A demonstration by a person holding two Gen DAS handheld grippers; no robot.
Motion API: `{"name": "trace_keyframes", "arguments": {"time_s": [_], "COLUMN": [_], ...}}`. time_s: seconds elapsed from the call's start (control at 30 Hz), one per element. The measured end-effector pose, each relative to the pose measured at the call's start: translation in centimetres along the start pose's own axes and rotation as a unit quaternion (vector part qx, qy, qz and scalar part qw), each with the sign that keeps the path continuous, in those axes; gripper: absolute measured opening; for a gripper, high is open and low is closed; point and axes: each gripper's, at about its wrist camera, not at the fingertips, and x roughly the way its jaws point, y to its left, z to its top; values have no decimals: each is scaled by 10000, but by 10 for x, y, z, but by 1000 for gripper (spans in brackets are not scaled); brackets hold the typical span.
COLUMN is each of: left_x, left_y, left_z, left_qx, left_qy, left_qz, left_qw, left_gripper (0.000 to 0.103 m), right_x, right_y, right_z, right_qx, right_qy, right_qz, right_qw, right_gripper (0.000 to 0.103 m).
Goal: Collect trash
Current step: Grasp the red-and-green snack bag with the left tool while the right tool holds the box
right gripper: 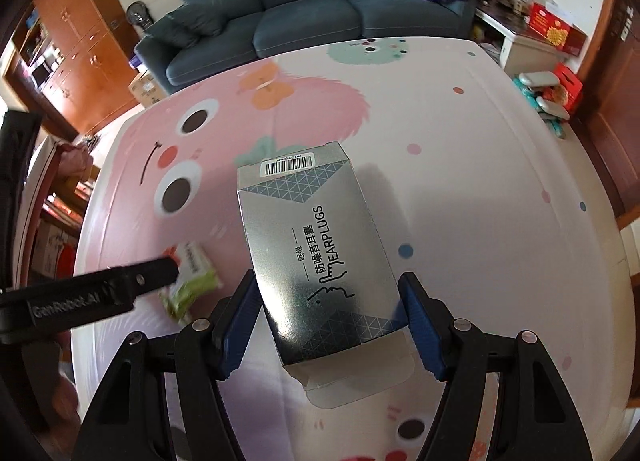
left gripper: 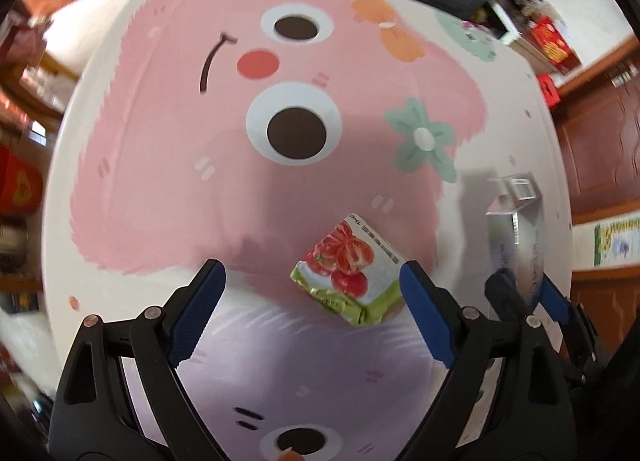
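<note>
Two grippers work: right gripper (right gripper: 328, 321) clamps the silver box (right gripper: 316, 261); left gripper (left gripper: 312, 301), jaws apart, should centre on the carton (left gripper: 348, 269) at lower centre before closing

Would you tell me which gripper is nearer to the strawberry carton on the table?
Left. The left gripper hangs open just above the strawberry carton, one finger beside its edge. The right gripper is off to its right, shut on the silver earplugs box.

Wide-spread left tongs (left gripper: 310, 275) above strawberry carton (left gripper: 348, 269) on cartoon tablecloth (left gripper: 160, 181).
</note>
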Motion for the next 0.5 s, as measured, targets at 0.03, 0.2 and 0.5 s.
{"name": "trace_keyframes", "arguments": {"time_s": [0.03, 0.2, 0.5], "left_x": [6, 22, 18], "left_y": [1, 3, -4], "left_z": [2, 5, -10], "left_qx": [-134, -511, -386], "left_qy": [81, 320, 261], "left_qz": [22, 123, 11], "left_qw": [9999, 9981, 9989], "left_gripper": [87, 80, 48], "right_x": [2, 13, 12], "right_y": [-1, -5, -14], "right_z": [2, 5, -10], "right_qx": [23, 109, 240], "right_qy": [2, 75, 130], "right_qz": [-6, 35, 76], "right_qw": [10000, 9999, 9996], "right_gripper": [69, 69, 69]}}
